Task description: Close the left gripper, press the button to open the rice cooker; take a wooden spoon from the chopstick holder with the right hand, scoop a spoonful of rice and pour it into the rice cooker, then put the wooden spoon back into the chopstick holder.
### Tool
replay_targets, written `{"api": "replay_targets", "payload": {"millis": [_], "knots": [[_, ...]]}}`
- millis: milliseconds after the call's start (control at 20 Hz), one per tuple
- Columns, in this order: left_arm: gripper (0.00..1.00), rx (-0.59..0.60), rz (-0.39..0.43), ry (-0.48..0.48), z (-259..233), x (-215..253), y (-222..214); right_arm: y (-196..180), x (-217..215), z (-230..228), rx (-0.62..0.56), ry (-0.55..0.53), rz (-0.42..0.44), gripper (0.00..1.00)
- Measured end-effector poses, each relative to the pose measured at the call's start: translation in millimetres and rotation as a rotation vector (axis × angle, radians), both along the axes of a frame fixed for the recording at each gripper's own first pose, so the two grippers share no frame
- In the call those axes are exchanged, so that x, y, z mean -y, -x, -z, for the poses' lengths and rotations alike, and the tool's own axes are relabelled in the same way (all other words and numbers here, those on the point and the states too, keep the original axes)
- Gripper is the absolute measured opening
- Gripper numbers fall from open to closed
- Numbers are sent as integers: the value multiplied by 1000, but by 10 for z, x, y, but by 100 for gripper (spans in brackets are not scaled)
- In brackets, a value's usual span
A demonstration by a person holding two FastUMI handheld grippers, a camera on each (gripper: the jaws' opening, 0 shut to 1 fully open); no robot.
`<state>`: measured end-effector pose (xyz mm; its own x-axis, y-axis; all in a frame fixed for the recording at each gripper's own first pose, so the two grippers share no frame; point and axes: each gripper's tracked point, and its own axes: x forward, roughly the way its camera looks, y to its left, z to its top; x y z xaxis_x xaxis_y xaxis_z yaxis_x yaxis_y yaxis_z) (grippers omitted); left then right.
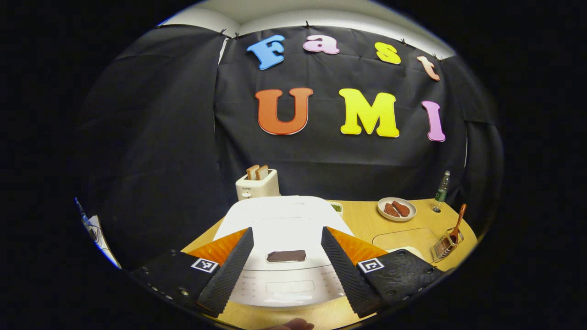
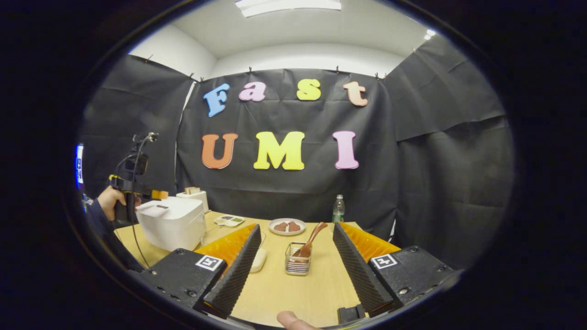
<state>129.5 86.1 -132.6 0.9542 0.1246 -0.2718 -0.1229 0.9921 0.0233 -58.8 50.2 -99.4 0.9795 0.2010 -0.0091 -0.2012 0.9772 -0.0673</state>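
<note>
The left gripper (image 1: pixel 286 250) hovers over the closed rice cooker (image 1: pixel 284 224), fingers spread wide. The right gripper (image 2: pixel 293 256), fingers also released, faces the wooden spoon (image 2: pixel 311 239) standing in the chopstick holder (image 2: pixel 297 264) on the desk (image 2: pixel 298 293).

Bare table (image 2: pixel 293 293) lay open before the chopstick holder (image 2: pixel 297 264); the rice cooker (image 2: pixel 172 225) and plate (image 2: pixel 287 226) stood well aside
</note>
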Motion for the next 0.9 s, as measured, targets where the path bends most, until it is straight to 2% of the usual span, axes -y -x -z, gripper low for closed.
{"api": "replay_targets", "payload": {"millis": [250,350,400,500,650,700,750,900], "knots": [[94,86,-8,3,-533,117,506,17,43,-172,28,-7,21,100],[94,90,-23,17,-636,188,740,29,46,-263,43,-10,29,97],[94,98,-16,17,-680,247,853,49,59,-299,46,-16,35,100],[94,127,18,9,-787,414,1067,79,73,-374,50,-33,45,97],[94,185,59,-16,-890,619,1332,132,59,-442,59,-23,42,97],[94,206,69,-21,-929,677,1421,162,54,-480,67,-19,41,100],[94,219,79,-24,-948,745,1513,185,55,-508,73,-14,41,97],[94,237,85,-28,-880,841,1747,242,20,-529,82,-3,35,97]]}}
